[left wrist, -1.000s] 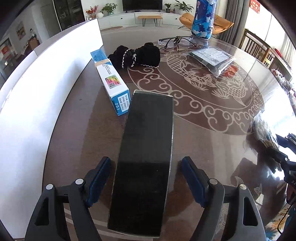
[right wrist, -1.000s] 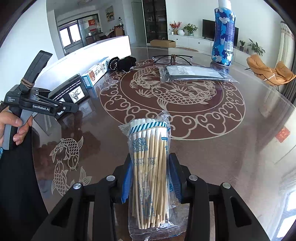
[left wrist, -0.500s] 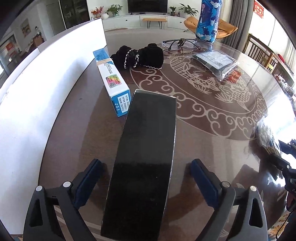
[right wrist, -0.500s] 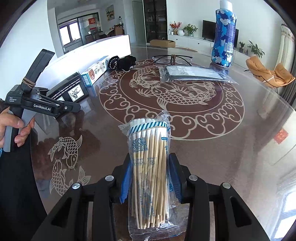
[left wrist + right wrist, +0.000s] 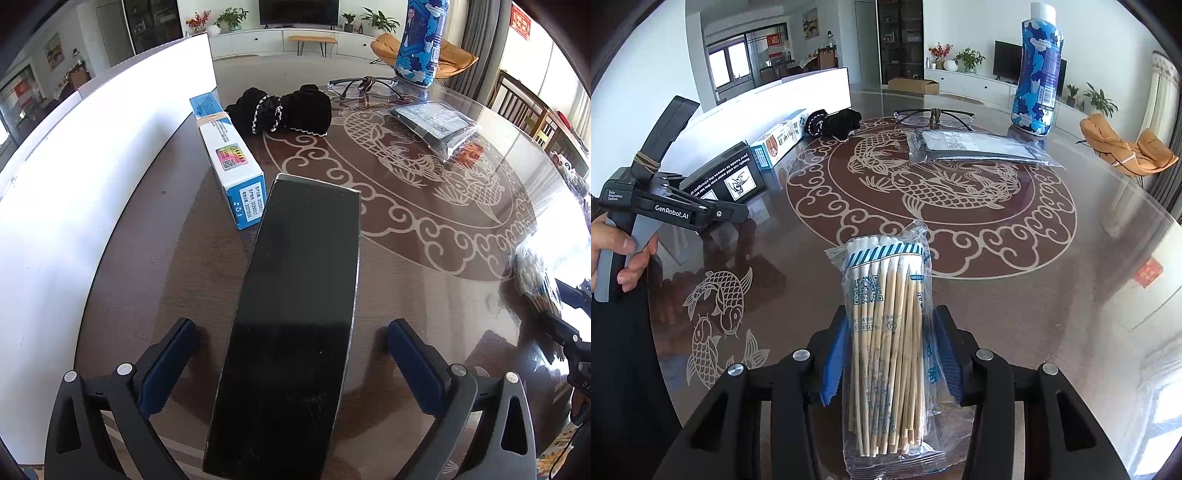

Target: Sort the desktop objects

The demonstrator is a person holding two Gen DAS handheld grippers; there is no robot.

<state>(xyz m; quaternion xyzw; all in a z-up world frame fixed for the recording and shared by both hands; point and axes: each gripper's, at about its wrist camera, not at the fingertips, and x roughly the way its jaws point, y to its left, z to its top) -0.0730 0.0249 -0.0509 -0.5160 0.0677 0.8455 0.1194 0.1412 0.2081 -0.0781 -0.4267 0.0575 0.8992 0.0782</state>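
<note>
Across the glossy desk (image 5: 424, 295), the left claw (image 5: 291, 354) is standing wide around the released black box (image 5: 295, 314), while the right claw (image 5: 890, 354) is opening off the cotton swab pack (image 5: 886, 332).

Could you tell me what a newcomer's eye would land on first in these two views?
Probably the long black box lying on the glass-topped table between the wide-open left gripper. Next, the bag of cotton swabs between the opening right gripper, its pads just clear, with the koi medallion mid-table beyond.
</note>
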